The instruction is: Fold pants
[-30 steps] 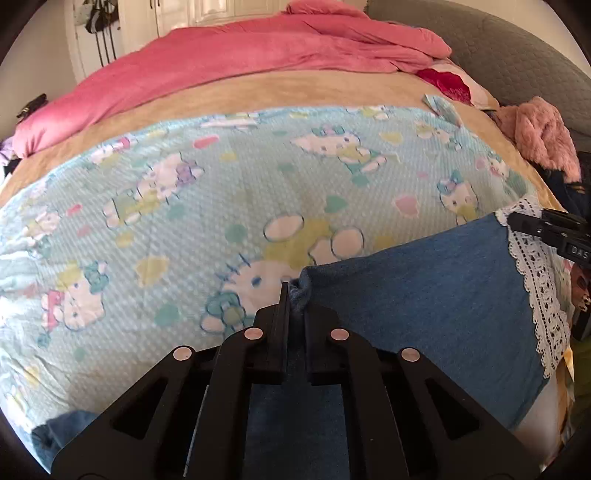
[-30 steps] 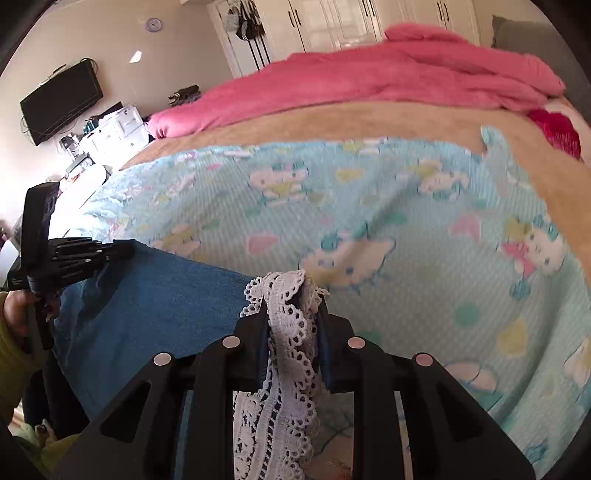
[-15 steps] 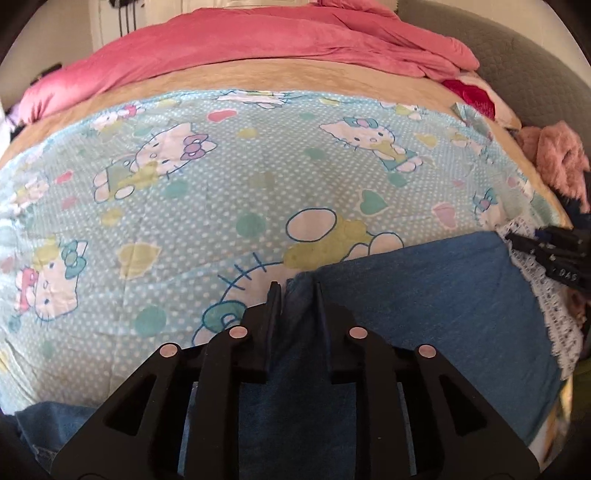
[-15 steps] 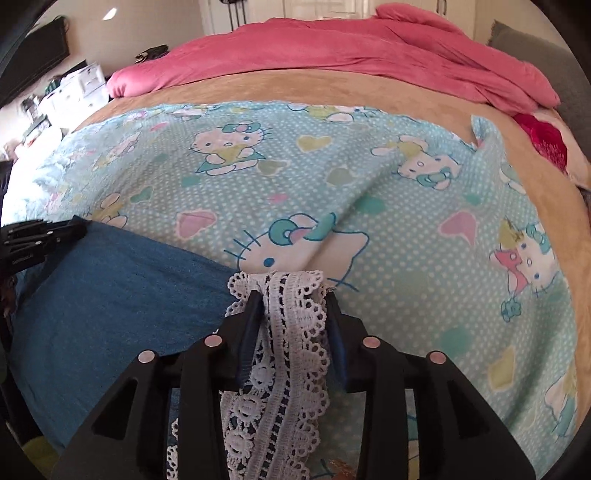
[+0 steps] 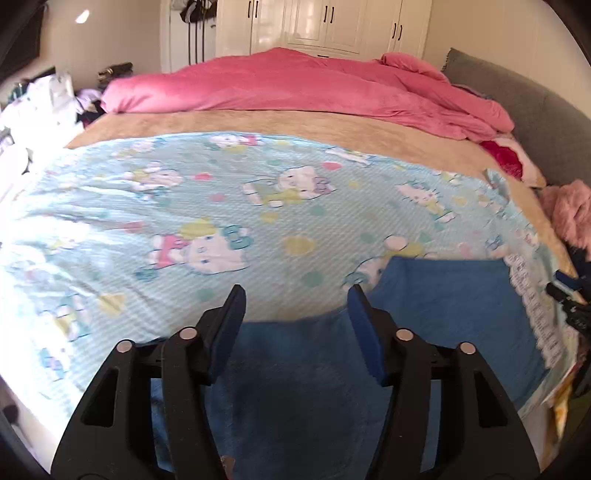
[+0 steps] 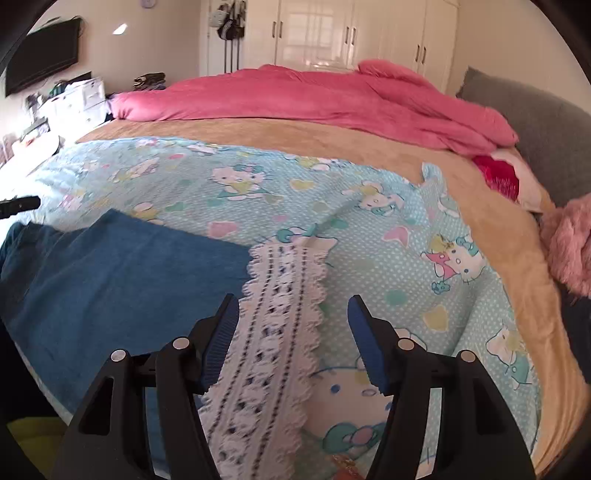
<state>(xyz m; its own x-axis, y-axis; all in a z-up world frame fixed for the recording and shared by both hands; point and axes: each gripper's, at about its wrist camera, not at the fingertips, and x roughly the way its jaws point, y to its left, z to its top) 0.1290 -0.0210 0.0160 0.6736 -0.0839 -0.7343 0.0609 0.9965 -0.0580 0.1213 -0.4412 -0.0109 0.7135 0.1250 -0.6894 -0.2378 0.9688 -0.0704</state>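
Note:
The blue denim pants (image 5: 436,306) lie flat on the light blue cartoon-print sheet (image 5: 258,221) at the bed's near edge, with a white lace hem (image 5: 528,295) at the right end. My left gripper (image 5: 295,299) is open and empty, just above the pants' left part. In the right wrist view the pants (image 6: 122,269) lie to the left and the lace hem (image 6: 280,295) runs between the fingers of my right gripper (image 6: 291,308), which is open and holds nothing. The right gripper's tip shows at the left wrist view's right edge (image 5: 565,299).
A pink duvet (image 5: 295,88) is heaped at the far side on a tan blanket (image 5: 332,125). A grey headboard (image 6: 546,125) and a fluffy pink garment (image 6: 569,247) are at the right. White wardrobes (image 6: 351,33) stand behind.
Both grippers have opened and let go: the left released the denim edge, the right released the lace hem. The pants now lie flat on the sheet, and both grippers have drawn back slightly.

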